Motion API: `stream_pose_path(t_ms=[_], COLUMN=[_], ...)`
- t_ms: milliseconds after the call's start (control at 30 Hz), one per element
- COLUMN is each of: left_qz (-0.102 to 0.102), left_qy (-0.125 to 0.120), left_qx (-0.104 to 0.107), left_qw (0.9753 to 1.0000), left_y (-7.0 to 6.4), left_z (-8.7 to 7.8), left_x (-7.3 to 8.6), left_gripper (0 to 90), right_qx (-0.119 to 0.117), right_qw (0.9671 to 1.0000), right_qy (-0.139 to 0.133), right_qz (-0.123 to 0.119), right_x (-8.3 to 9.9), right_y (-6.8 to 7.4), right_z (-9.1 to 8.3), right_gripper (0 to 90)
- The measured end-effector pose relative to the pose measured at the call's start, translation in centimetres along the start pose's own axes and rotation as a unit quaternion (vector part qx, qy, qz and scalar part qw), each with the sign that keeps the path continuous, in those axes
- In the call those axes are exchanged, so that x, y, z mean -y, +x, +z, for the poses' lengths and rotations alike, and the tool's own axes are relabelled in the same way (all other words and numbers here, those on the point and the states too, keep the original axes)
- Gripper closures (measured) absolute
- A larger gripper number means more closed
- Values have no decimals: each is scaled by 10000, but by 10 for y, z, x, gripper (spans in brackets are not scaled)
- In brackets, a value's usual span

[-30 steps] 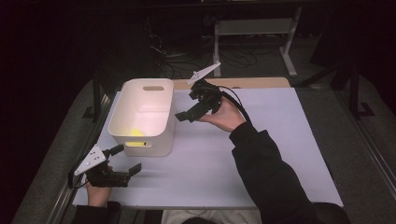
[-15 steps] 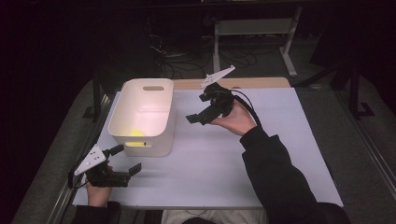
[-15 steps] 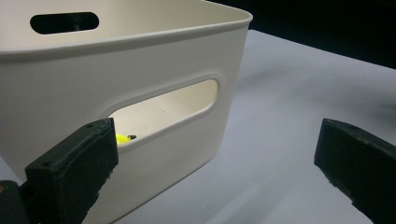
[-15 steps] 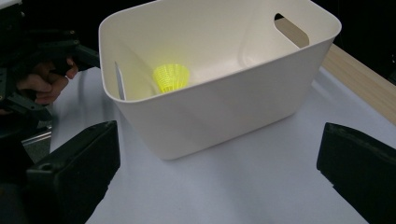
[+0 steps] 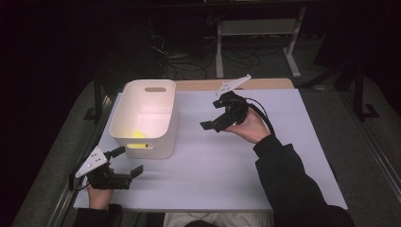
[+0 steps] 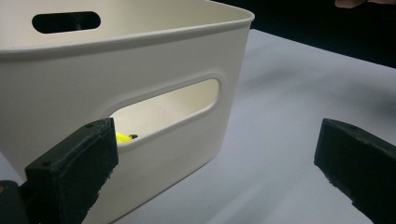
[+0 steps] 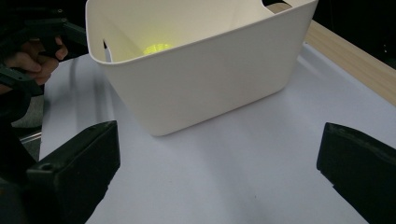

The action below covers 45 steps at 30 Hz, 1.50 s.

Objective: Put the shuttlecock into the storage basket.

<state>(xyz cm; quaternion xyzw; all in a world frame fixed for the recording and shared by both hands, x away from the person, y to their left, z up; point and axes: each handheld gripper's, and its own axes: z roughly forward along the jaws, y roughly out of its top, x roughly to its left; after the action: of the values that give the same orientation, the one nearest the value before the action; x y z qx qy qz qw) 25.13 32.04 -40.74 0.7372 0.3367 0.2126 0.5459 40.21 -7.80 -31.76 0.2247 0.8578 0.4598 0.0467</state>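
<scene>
White sheet over wooden table, dim room, perhaps cables behind

Surface: flat, pale lavender-white top w/ a bare wood strip along the far edge. Sits over dark grey floor. Directly on it: one white bin, handle slots in the end walls, standing upright. Bin is just ahead of the left gripper, near wall close to it, and across from the right gripper, w/ bare surface between. Left gripper is low at the near-left corner of the surface.
</scene>
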Motion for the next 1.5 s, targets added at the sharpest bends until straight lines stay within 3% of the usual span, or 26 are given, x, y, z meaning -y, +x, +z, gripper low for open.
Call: stream_pose_path(t_ms=[933, 1500], left_qz=[-10, -5], left_qy=[6, 14], left_qx=[-72, -58], left_qw=[10000, 10000], left_y=[0, 0], left_z=[-1, -1], left_x=[0, 0], left_gripper=[0, 0], right_qx=[268, 408], right_qw=[9994, 9989], right_qy=[-200, -175], right_qz=[59, 155], right_x=[30, 53], right_y=[-8, -12], right_z=[-24, -38], right_gripper=[0, 0])
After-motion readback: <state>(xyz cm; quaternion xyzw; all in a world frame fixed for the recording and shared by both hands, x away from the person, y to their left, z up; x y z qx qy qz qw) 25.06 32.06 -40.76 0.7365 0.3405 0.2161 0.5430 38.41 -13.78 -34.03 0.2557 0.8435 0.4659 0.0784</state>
